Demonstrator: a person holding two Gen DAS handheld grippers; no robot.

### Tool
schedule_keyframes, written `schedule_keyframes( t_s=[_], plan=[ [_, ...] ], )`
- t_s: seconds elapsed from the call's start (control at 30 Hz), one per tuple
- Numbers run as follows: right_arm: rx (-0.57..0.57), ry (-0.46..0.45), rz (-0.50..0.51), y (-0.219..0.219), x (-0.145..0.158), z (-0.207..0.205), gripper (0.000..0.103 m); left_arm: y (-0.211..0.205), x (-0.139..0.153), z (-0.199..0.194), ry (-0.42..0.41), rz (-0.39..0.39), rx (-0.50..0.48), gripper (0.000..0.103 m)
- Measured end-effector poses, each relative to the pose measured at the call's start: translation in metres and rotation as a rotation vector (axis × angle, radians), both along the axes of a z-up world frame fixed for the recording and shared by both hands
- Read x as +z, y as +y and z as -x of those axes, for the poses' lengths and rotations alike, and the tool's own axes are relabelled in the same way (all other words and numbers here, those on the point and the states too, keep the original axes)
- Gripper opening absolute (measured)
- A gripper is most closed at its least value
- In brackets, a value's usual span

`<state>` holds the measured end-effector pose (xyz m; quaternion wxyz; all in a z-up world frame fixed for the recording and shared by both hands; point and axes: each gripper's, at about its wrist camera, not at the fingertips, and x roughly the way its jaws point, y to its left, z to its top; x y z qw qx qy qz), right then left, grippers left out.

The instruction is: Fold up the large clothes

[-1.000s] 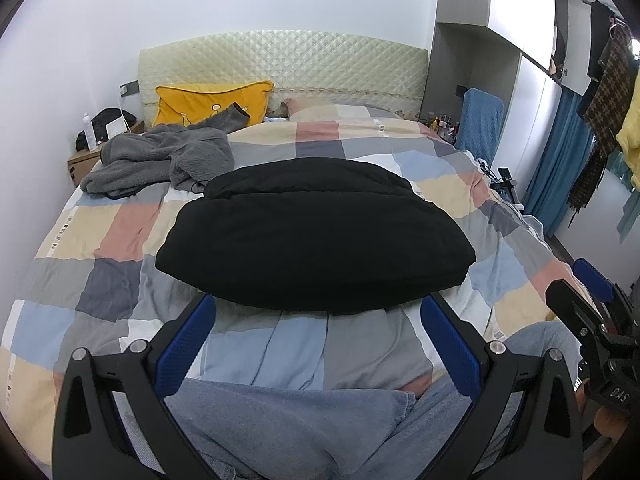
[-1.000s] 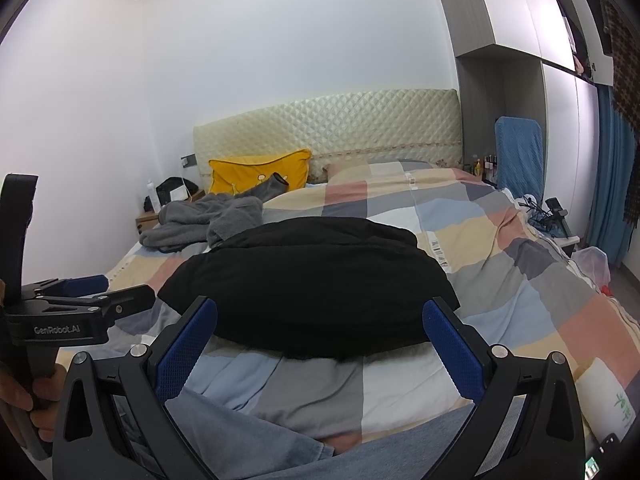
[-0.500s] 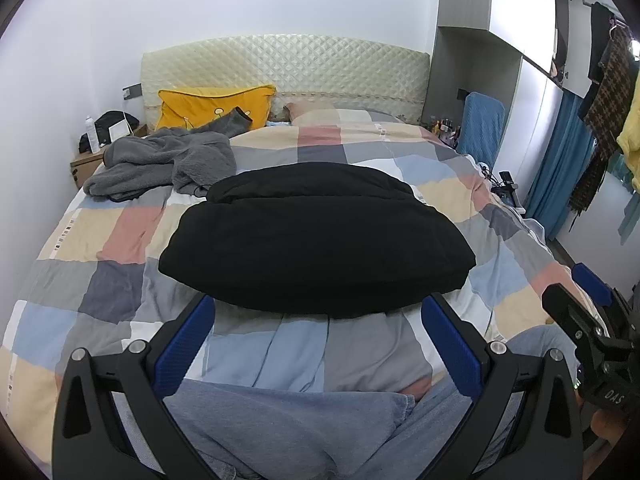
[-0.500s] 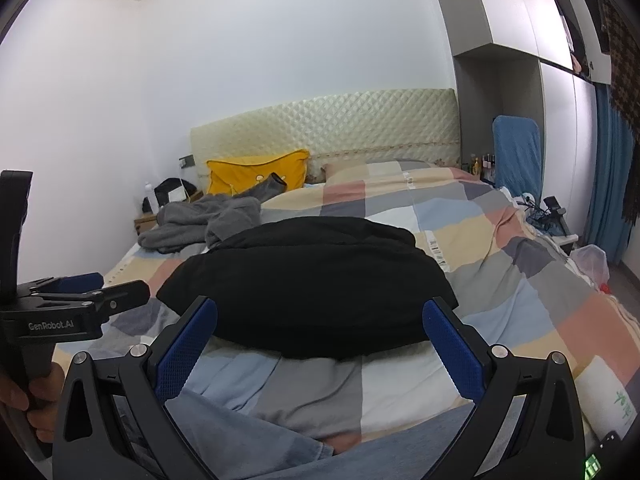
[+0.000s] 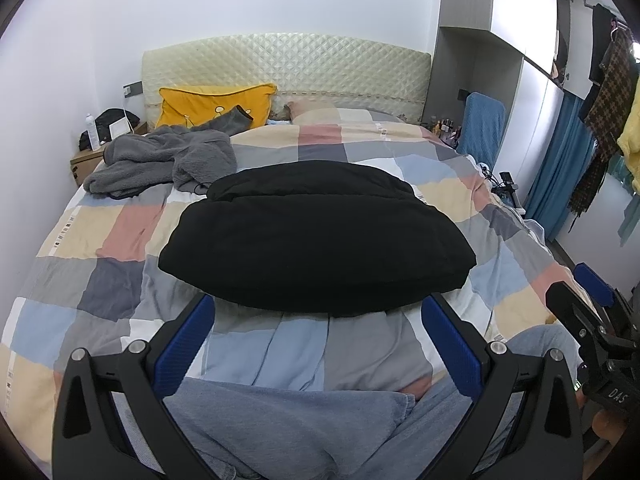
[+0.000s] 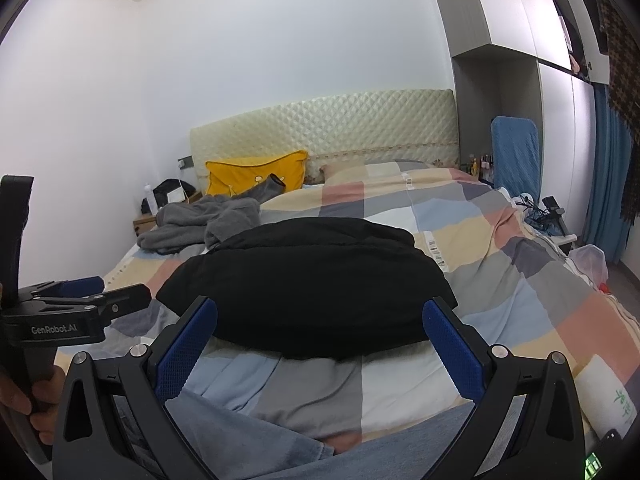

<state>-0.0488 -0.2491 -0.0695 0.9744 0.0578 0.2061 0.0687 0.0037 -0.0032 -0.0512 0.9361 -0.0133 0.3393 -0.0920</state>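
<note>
A large black garment (image 5: 316, 236) lies folded in a wide padded shape in the middle of the checked bed cover (image 5: 100, 280); it also shows in the right wrist view (image 6: 308, 280). A crumpled grey fleece garment (image 5: 164, 160) lies at the far left of the bed, also in the right wrist view (image 6: 204, 220). My left gripper (image 5: 318, 336) is open and empty, held just short of the black garment's near edge. My right gripper (image 6: 320, 340) is open and empty, also near that edge. Each gripper shows at the side of the other's view.
A yellow pillow (image 5: 216, 104) leans on the quilted headboard (image 5: 288, 64). A bedside table (image 5: 86, 160) with a bottle stands at the left. A blue towel (image 5: 480, 124), wardrobe and hanging clothes (image 5: 604, 92) are at the right. The person's jeans-clad legs (image 5: 288, 428) fill the bottom.
Both grippers have drifted slightly, so the view has shifted a little. Both stay open and the garments have not moved.
</note>
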Motion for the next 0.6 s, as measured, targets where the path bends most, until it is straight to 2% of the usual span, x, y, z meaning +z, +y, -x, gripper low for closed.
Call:
schedule_keyframes(
  t_s=[0.6],
  plan=[
    [0.001, -0.007, -0.006, -0.0018, 0.0031, 0.0014, 0.103, -0.0015, -0.0013, 0.0019, 0.004, 0.012, -0.001, 0.103]
  ],
)
